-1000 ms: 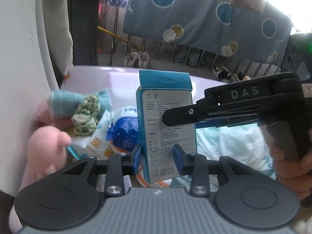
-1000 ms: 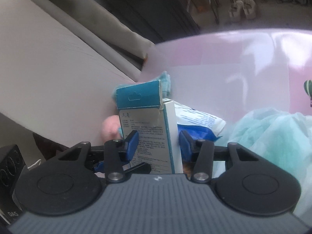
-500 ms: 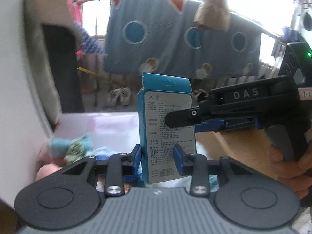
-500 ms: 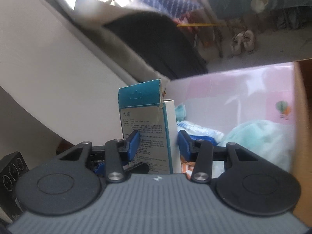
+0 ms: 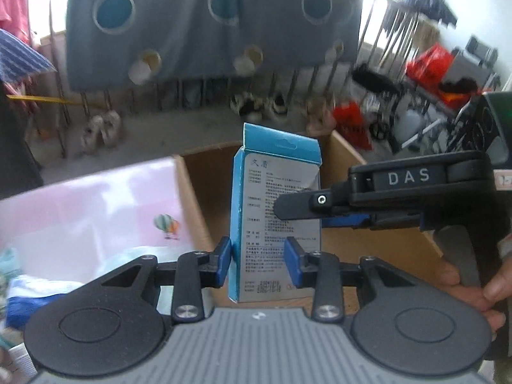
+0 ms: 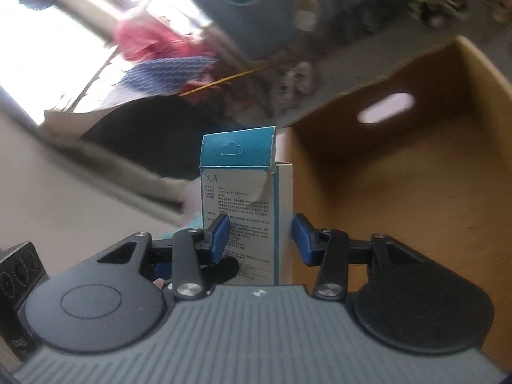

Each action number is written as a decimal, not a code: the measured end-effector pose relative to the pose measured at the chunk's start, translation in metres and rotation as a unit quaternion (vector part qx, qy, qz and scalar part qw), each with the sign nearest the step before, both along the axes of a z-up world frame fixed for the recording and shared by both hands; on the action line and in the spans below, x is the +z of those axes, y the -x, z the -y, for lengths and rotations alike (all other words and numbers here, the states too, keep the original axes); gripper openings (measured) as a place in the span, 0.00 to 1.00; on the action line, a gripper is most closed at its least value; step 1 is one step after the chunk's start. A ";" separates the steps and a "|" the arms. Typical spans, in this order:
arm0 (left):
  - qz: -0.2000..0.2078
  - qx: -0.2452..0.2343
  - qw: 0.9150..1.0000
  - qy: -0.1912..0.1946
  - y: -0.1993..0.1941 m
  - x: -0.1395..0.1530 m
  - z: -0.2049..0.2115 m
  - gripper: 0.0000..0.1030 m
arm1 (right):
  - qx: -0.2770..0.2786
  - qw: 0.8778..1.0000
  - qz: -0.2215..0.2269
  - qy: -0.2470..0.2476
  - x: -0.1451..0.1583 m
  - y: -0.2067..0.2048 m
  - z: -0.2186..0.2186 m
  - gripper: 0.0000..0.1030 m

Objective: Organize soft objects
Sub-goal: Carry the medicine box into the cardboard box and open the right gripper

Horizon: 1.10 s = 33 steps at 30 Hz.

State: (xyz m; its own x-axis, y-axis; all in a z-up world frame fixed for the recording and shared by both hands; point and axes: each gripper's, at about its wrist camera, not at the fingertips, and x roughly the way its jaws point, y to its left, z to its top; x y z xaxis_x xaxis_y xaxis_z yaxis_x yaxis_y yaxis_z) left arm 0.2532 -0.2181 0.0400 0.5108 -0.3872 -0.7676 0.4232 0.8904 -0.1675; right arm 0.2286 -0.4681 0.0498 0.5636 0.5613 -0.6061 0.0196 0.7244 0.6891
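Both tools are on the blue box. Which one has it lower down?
The left tool: its pads sit near the blue box's bottom edge. The right tool comes in from the side and clamps it around mid-height.

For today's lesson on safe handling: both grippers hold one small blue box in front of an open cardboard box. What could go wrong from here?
1. The left gripper and the right gripper both clamp the blue box; pulling apart could crush or tear it.
2. Its top flap is already lifted, so tilting might spill the contents.
3. Releasing early could drop it outside the cardboard box.
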 end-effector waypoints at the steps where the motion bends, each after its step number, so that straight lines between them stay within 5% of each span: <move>1: -0.013 -0.003 1.000 -0.008 -0.014 -0.010 0.010 0.38 | -0.002 1.000 -0.010 0.000 -0.011 -0.009 0.007 0.42; 6: -0.054 0.002 0.997 -0.047 -0.061 -0.051 0.041 0.38 | 0.003 0.998 -0.055 0.001 -0.070 -0.064 0.029 0.42; 14: -0.060 0.009 0.995 -0.075 -0.069 -0.075 0.054 0.46 | 0.007 0.995 -0.097 0.018 -0.136 -0.109 0.016 0.43; 26: -0.019 -0.009 0.996 -0.088 -0.051 -0.041 0.032 0.51 | -0.001 0.989 -0.136 0.061 -0.166 -0.131 -0.010 0.35; 33: -0.019 0.004 0.996 -0.085 -0.053 -0.039 0.016 0.51 | 0.002 0.991 -0.118 0.061 -0.166 -0.147 -0.044 0.32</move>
State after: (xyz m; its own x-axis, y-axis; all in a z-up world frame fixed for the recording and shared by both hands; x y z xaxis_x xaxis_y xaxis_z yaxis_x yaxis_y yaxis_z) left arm 0.3060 -0.2338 0.0011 0.4828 -0.2455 -0.8406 0.4127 0.9104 -0.0288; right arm 0.3752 -0.4236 -0.1167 0.3961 0.4776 -0.7842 0.1672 0.8023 0.5730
